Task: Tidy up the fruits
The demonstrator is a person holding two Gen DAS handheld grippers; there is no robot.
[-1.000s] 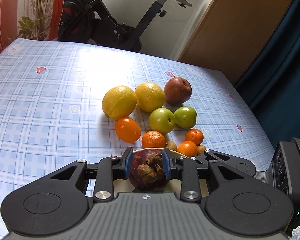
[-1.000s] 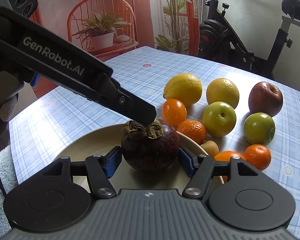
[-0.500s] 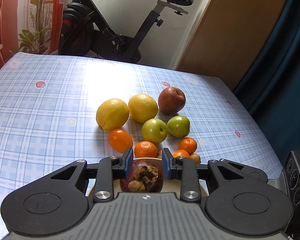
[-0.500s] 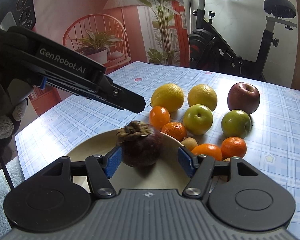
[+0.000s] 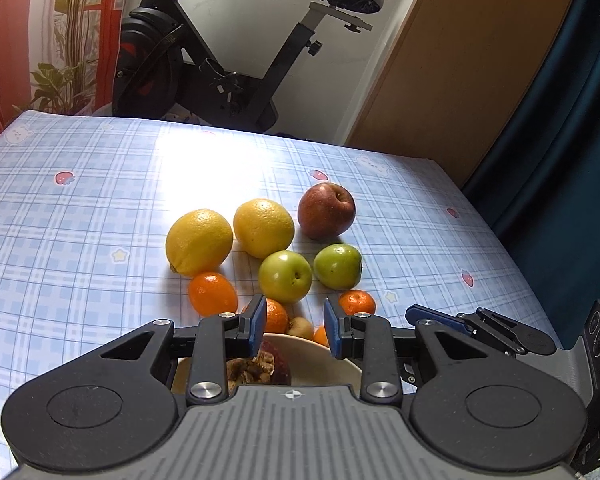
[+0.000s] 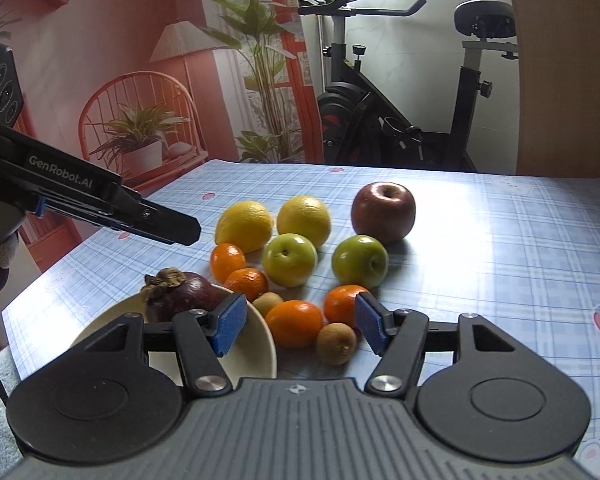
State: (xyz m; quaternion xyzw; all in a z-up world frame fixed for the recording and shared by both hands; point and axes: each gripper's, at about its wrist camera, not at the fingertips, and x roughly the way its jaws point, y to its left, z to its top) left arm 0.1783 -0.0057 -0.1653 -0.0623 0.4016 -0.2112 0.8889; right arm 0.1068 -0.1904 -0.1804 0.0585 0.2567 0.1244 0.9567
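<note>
A dark purple mangosteen (image 6: 184,295) lies on a cream plate (image 6: 256,344) at the table's near edge; it also shows in the left wrist view (image 5: 266,368). My left gripper (image 5: 294,326) is open and empty, raised above and behind the mangosteen. My right gripper (image 6: 298,324) is open and empty, above an orange (image 6: 295,323) and a kiwi (image 6: 336,343) beside the plate. On the cloth lie two lemons (image 6: 245,226), a red apple (image 6: 383,212), two green apples (image 6: 290,259) and several small oranges (image 6: 228,262).
The table has a blue checked cloth (image 6: 500,248). An exercise bike (image 6: 400,128) stands behind the far edge. A wicker chair with potted plants (image 6: 140,136) is at the left. A dark curtain (image 5: 560,120) hangs on the right.
My left gripper opened, let go of the mangosteen onto the plate, and lifted back. My right gripper drew back and swung right, away from the mangosteen toward the loose fruit.
</note>
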